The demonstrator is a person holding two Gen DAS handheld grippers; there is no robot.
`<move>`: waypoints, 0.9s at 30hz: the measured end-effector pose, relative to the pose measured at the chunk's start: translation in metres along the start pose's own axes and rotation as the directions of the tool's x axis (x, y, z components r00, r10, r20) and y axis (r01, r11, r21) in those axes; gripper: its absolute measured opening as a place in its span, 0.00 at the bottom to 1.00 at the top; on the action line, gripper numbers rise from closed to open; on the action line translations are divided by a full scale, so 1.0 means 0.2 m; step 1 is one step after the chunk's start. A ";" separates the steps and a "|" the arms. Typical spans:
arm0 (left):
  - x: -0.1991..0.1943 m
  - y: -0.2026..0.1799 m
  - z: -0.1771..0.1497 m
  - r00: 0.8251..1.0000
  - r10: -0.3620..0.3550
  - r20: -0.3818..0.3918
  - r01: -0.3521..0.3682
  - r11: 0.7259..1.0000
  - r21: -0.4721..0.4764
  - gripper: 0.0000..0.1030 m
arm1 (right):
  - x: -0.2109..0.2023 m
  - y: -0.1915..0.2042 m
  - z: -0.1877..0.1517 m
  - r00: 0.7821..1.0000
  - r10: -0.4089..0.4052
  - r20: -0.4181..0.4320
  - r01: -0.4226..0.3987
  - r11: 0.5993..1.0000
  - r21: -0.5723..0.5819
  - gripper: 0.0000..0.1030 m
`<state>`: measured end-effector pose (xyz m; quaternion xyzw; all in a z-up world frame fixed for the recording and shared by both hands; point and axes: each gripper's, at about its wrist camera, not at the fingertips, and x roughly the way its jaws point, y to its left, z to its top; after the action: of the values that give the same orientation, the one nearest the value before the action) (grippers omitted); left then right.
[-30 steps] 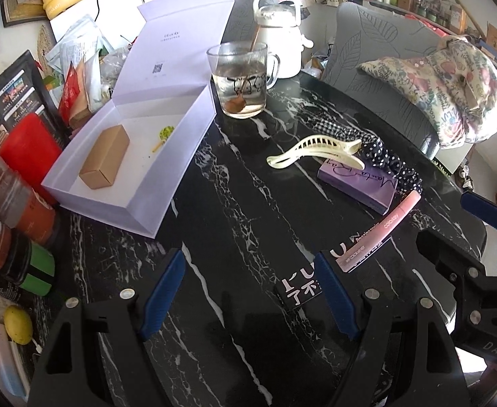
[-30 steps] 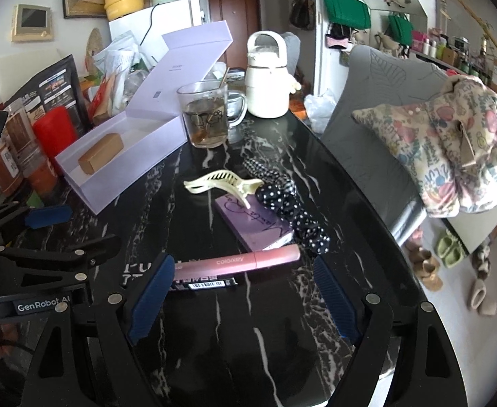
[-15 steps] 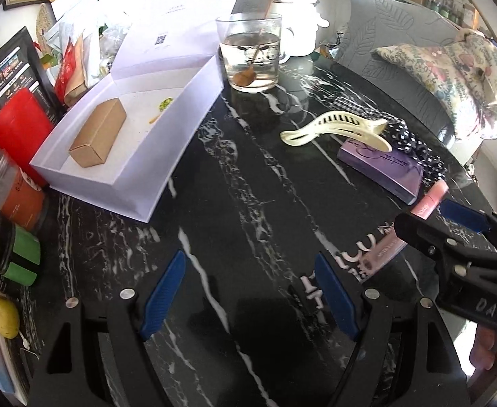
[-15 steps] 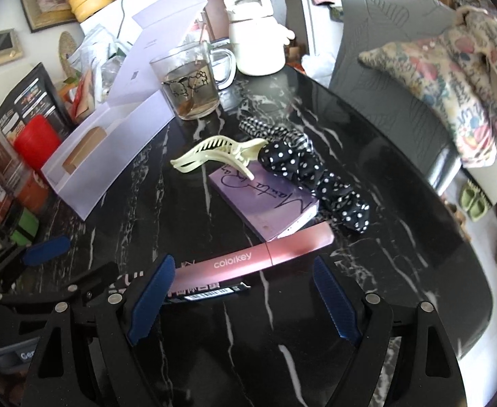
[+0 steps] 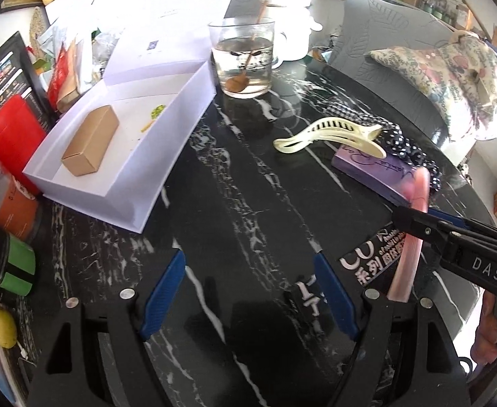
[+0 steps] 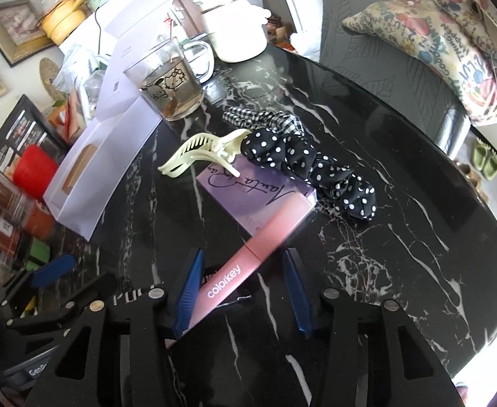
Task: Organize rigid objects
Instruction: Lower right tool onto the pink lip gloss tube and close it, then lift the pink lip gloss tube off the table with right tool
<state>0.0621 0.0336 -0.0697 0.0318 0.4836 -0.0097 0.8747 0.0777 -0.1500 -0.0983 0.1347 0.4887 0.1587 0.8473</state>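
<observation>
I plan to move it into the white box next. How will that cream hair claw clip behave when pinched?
The cream hair claw clip looks like rigid, light plastic, so it should lift easily. Its curved, glossy shell may slip or twist. One end rests on the purple palette, so it may rock.

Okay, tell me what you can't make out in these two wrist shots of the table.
- Pink colorkey tube, left wrist view: motion-blurred; whether the right hand-held gripper clamps it is unclear in either view.
- Brown carton, right wrist view: mostly hidden behind the white box wall.
- Open lid print, left wrist view: washed out by glare.
- Purple box script: partly covered by the cream hair claw.
</observation>
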 end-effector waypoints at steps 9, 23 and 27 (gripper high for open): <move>0.00 -0.10 0.00 0.996 -0.085 0.005 0.084 0.996 0.038 0.76 | -0.08 -0.02 -0.05 0.999 -0.026 0.018 0.028 0.995 -0.094 0.23; 0.12 -0.27 0.07 0.976 -0.215 -0.022 0.216 0.970 0.115 0.76 | -0.17 -0.12 -0.11 0.991 -0.128 0.025 0.130 0.982 -0.137 0.20; 0.11 -0.30 0.06 0.972 -0.233 -0.024 0.234 0.961 0.149 0.76 | -0.15 -0.13 -0.13 0.993 -0.118 0.002 0.118 0.985 -0.130 0.31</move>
<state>0.0812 -0.0261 -0.0847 0.0407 0.4848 -0.1491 0.8609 0.0438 -0.1833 -0.0981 0.0498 0.4870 0.1400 0.8607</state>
